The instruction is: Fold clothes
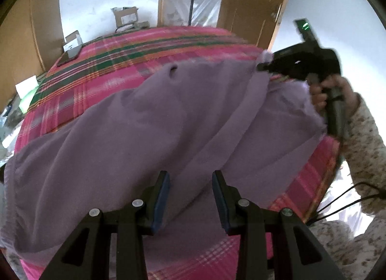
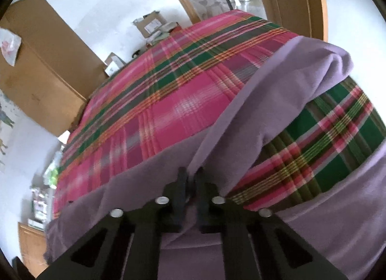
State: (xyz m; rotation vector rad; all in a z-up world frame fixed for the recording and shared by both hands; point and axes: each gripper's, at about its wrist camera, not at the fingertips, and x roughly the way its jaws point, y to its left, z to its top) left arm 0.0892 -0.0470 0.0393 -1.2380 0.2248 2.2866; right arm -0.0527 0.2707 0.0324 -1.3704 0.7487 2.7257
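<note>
So we've got one bed (image 1: 135,48) here, taking up most of both views, covered with a single pink plaid sheet with green and orange stripes. White walls all round, a wooden door (image 1: 253,2) behind the far end of the bed, and a tall brown cupboard (image 2: 43,63) off to the left. We count three or so small cardboard boxes (image 1: 125,16) along the far side, though the clutter there is too blurry to be sure.

On the bed lies one piece of clothing, a lilac fleece garment (image 1: 154,130). It's spread across the near half of the bed, its long axis running from near-left up to far-right in the left wrist view, where the right end is lifted off the sheet. One small hole shows in it near the far edge.

Two tongs in total. The left tongs (image 1: 191,198) hang wide apart over the near part of the fleece with nothing between the blue pads. The right tongs (image 2: 191,183) are squeezed together on a fold of the lilac cloth, pulling it up into a ridge. A hand (image 1: 325,94) in a speckled sleeve grips that tool's handle.
</note>
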